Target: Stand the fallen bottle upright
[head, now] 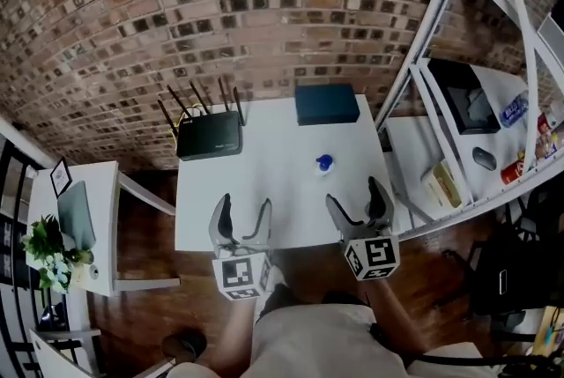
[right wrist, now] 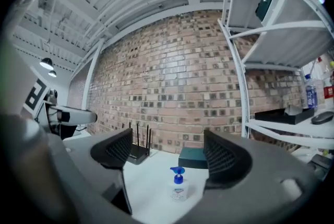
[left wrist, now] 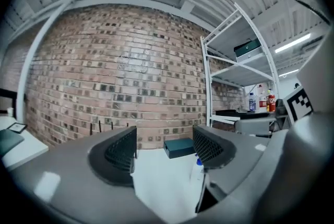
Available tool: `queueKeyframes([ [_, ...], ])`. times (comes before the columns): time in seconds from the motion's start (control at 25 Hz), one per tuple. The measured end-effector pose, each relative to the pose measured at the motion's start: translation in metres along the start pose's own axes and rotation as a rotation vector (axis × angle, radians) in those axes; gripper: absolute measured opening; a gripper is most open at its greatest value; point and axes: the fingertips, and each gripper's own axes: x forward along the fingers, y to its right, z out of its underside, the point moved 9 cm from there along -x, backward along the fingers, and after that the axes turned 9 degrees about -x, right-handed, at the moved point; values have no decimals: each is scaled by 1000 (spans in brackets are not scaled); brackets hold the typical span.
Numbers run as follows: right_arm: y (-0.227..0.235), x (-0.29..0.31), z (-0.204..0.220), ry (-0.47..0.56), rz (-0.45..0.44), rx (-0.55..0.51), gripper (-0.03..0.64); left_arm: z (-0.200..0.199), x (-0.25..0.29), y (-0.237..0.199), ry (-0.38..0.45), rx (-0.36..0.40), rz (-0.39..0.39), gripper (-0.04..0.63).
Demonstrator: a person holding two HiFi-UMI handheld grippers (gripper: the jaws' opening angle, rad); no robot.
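Note:
A small clear pump bottle (head: 323, 164) with a blue top stands upright on the white table (head: 264, 191), right of centre. In the right gripper view the bottle (right wrist: 178, 186) stands beyond the jaws, apart from them. Only the bottle's blue cap (left wrist: 199, 163) peeks out beside the right jaw in the left gripper view. My left gripper (head: 244, 218) hangs over the table's near edge, open, nothing between its jaws. Nearer the bottle, my right gripper (head: 356, 203) is open and empty, short of the bottle.
A black router (head: 209, 135) with antennas and a dark teal box (head: 327, 104) sit at the table's far edge against the brick wall. A white shelf rack (head: 458, 103) with bottles and items stands to the right. A small side table with a plant (head: 53, 253) is at left.

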Motion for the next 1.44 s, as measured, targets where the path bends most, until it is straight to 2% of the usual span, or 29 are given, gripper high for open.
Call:
queueKeyframes([
  [0.08,9,-20,-7,43,0,14,411,2,-16,17,17,15,-44,381],
  [0.2,14,-57,-11,84,-34,-22,411,9,-49,47,29,33,-86,383],
  [0.28,21,-95,-5,85,-67,-54,411,23,-76,79,32,9,-106,383],
  [0.44,44,-180,21,36,-119,2,410,55,-138,165,3,-67,-104,372],
  [0.56,50,-233,41,-42,-169,64,401,76,-196,219,-18,-17,-160,319],
  [0.64,46,-260,45,-69,-202,74,397,80,-229,231,-21,-25,-207,314],
  [0.76,46,-287,32,-30,-210,33,394,78,-259,237,13,-31,-252,299],
  [0.88,49,-294,24,11,-175,33,394,76,-264,240,33,-18,-227,299],
  [1.08,46,-303,7,40,-102,19,394,58,-263,242,47,18,-126,304],
  [1.24,34,-311,-9,23,-100,18,394,45,-266,236,5,-51,-80,304],
  [1.44,36,-306,-50,52,-97,-2,394,6,-250,248,-35,72,-47,318],
])
